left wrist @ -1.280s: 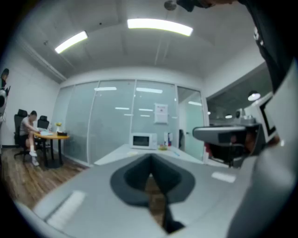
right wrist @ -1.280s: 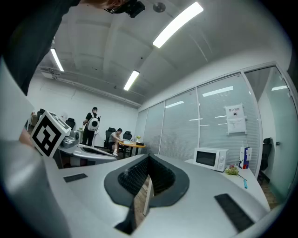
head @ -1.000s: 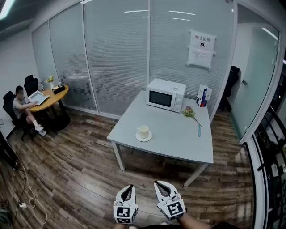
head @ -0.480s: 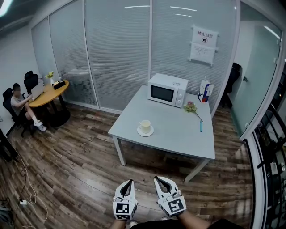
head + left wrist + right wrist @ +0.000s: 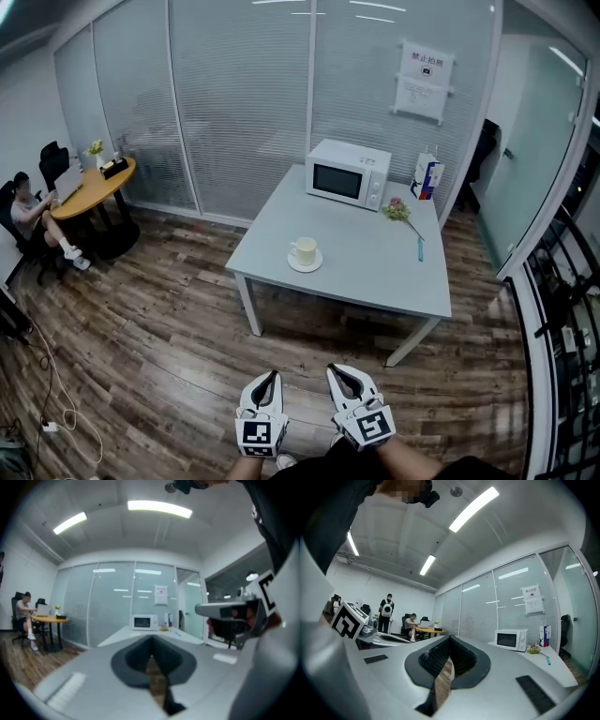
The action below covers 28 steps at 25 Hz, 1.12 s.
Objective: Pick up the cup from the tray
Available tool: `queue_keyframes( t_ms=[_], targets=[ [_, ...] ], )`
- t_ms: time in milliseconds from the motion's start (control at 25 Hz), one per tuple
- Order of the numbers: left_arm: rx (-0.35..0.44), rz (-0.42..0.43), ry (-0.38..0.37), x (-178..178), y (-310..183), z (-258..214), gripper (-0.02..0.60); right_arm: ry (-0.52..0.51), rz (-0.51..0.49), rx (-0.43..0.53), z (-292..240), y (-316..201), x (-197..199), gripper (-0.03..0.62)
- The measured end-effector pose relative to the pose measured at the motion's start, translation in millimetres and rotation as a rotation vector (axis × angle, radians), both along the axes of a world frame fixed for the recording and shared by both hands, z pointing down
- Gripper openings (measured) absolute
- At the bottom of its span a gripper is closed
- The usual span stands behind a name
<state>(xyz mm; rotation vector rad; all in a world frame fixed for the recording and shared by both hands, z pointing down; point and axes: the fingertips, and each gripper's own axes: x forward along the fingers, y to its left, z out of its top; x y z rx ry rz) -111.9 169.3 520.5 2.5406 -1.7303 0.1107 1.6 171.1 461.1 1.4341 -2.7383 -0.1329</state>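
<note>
Both my claws clenched and empty, well short of the cup.
I hold my left claw and right claw side by side, low over the wood floor. Each has its jaws pressed together with nothing between them. The cup stands upright on its saucer, toward the near left side of the grey worktop, well apart from both claws. A microwave sits at the worktop's far end.
</note>
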Motion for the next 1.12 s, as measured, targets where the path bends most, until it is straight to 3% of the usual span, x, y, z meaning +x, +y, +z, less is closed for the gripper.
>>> queue_keyframes(
  t_ms=[280, 480, 640, 800, 1120],
  targets=[
    [-0.007, 0.025, -0.007, 12.4, -24.4, 5.0, 0.005, 0.002, 0.021, -0.007, -2.2, -26.2, 8.2, 0.003],
    [-0.026, 0.039, -0.019, 22.9, -62.8, 1.7, 0.005, -0.013, -0.016, 0.027, -3.5, -60.7, 16.3, 0.003],
    [-0.026, 0.022, -0.023, 29.1, -102.1, -4.3, 0.005, -0.03, -0.058, 0.016, 6.2, -92.4, 24.8, 0.003],
    [-0.017, 0.015, -0.032, 41.2, -137.2, -8.6, 0.005, -0.028, -0.04, 0.002, -1.1, -126.5, 38.1, 0.003],
    [-0.034, -0.05, -0.045, 48.3, -188.6, -12.8, 0.005, -0.117, -0.077, 0.027, -15.5, -178.6, 55.6, 0.003]
  ],
)
